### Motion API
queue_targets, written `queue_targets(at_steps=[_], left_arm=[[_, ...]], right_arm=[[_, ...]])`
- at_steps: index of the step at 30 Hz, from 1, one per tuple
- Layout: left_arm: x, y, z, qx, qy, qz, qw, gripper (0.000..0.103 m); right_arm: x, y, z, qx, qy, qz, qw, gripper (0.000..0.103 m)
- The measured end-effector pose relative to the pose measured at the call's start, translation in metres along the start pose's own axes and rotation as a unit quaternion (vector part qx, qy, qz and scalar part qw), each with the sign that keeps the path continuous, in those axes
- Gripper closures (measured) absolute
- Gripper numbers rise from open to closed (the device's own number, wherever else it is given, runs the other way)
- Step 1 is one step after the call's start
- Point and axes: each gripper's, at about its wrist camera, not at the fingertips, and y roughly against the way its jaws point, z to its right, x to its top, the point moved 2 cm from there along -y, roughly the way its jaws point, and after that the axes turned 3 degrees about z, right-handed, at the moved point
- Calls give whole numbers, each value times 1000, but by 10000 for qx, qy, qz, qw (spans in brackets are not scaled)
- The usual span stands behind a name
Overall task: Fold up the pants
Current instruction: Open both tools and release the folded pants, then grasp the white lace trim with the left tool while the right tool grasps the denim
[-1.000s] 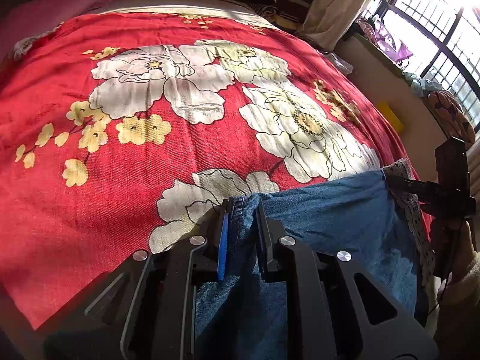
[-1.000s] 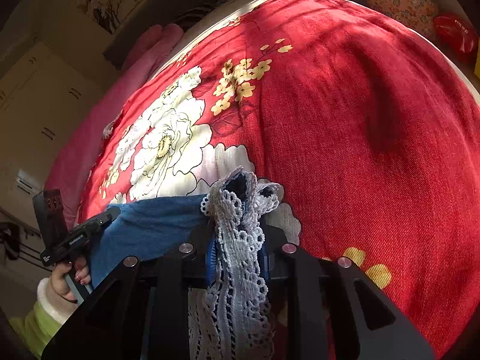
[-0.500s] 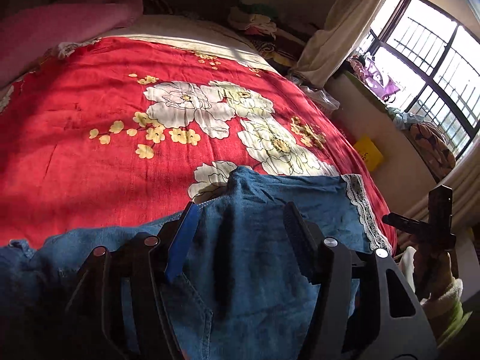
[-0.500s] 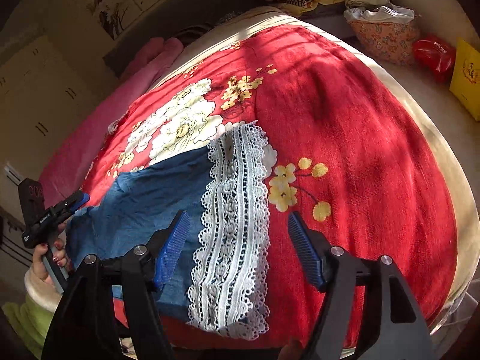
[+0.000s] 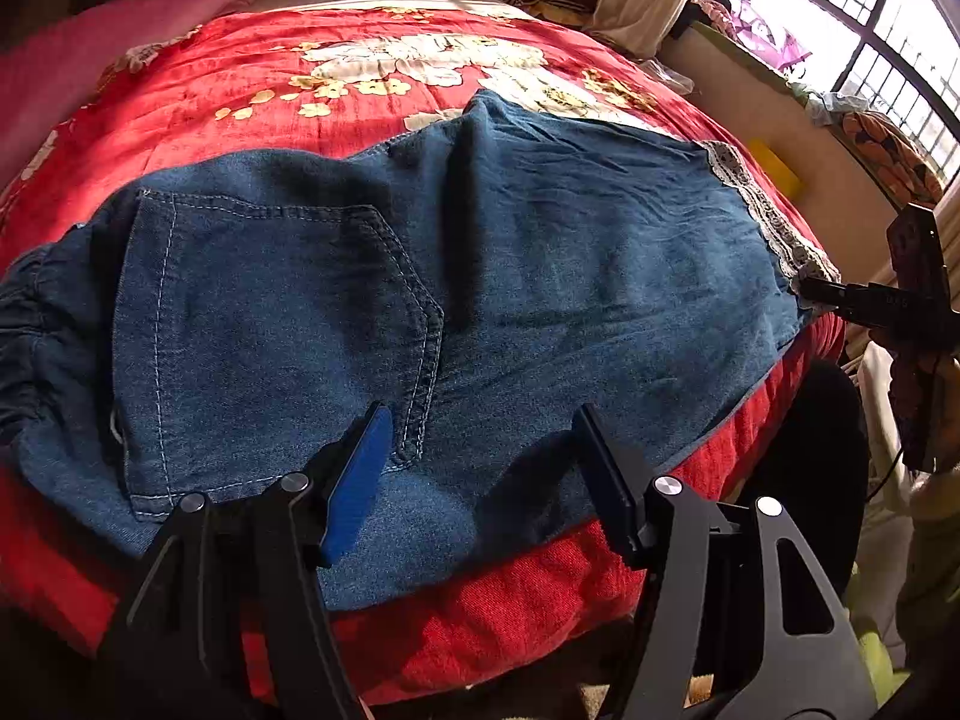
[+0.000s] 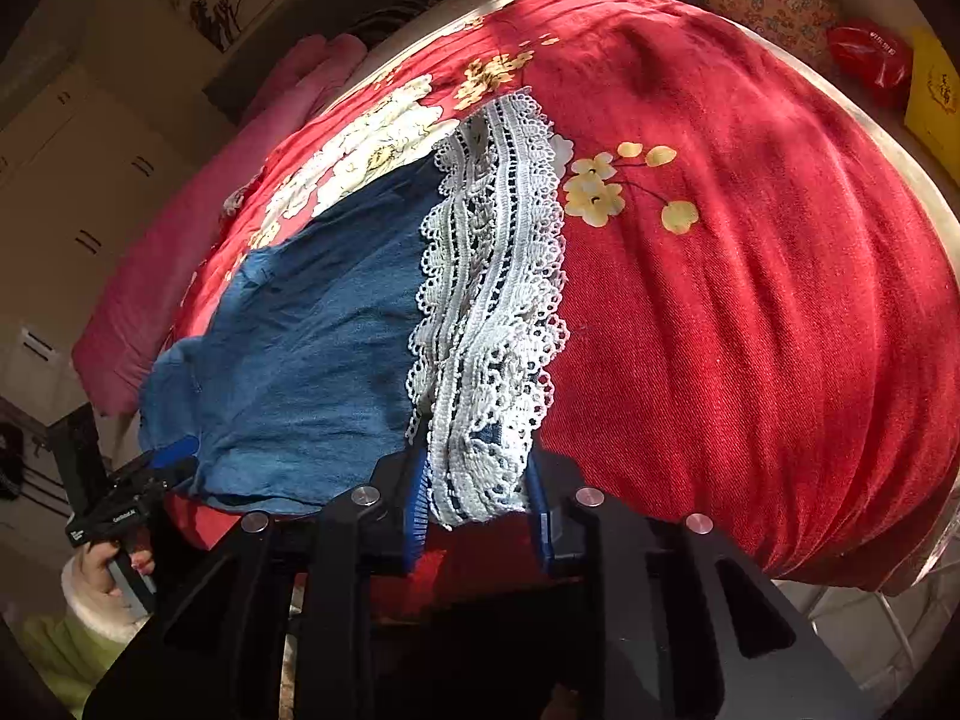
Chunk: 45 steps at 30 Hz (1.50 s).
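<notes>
The left claw [image 5: 480, 468] gapes wide above the near edge of the denim pants [image 5: 480, 276]. The right claw [image 6: 477, 507] stands around the lace hem [image 6: 492, 300], grip uncertain. Pants lie flat across the red floral bedspread [image 6: 750, 276], beyond.
</notes>
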Motion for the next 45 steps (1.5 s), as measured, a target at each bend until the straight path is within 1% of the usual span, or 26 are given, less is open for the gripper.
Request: queue_targets(at_steps=[1,4,6,8,10,14,16,17,18,19,22,24,27,29,31,33,34,37,45], left_arm=[[1,0,-2,-13,1,3,10000,48],[2,0,-7,-89,100,13,9999,48],[1,-1,-10,-140,136,28,9998,48],[0,-5,-11,-151,161,33,9998,48],[-1,-5,-10,-110,122,44,9999,48],[-1,-2,-9,-160,165,77,9997,45],[-1,5,-3,-196,147,92,9997,39],[1,8,1,-209,110,114,9997,33],[2,12,5,-207,81,152,9996,29],[4,17,9,-234,60,193,9995,29],[11,29,19,-322,48,310,9990,26],[16,36,27,-353,13,396,9986,24],[26,44,40,-444,-26,480,9979,20],[34,44,50,-459,-83,504,9976,18],[43,43,61,-502,-200,513,9972,16],[54,40,72,-505,-318,522,9969,16],[60,38,77,-502,-360,522,9967,16],[78,33,96,-588,-538,583,9951,15],[123,13,145,-634,-1126,673,9893,14]], right_arm=[[1,3,0,-118,71,25,9999,80],[1,8,14,-268,29,-22,9996,82],[-5,3,18,-234,-10,-138,9996,82],[-7,-1,21,-248,-32,-148,9996,82],[-8,-3,24,-232,-189,-117,9995,80],[-9,2,21,-183,-263,-63,9995,74],[-10,9,20,-159,-367,14,9992,67],[-10,14,18,-163,-380,93,9991,64],[-11,19,16,-173,-381,180,9990,58],[-12,25,15,-194,-390,275,9987,51],[-15,40,11,-156,-457,487,9976,48],[-17,50,7,-144,-484,637,9967,46],[-18,65,1,-146,-479,852,9951,38],[-20,72,-3,-149,-460,951,9943,35],[-20,79,-6,-131,-455,1074,9931,29],[-22,82,-6,-99,-530,1183,9915,27],[-22,83,-6,-80,-593,1199,9910,25],[-22,83,-8,12,-612,1213,9907,24],[-25,75,-11,5,-662,1263,9898,18]])
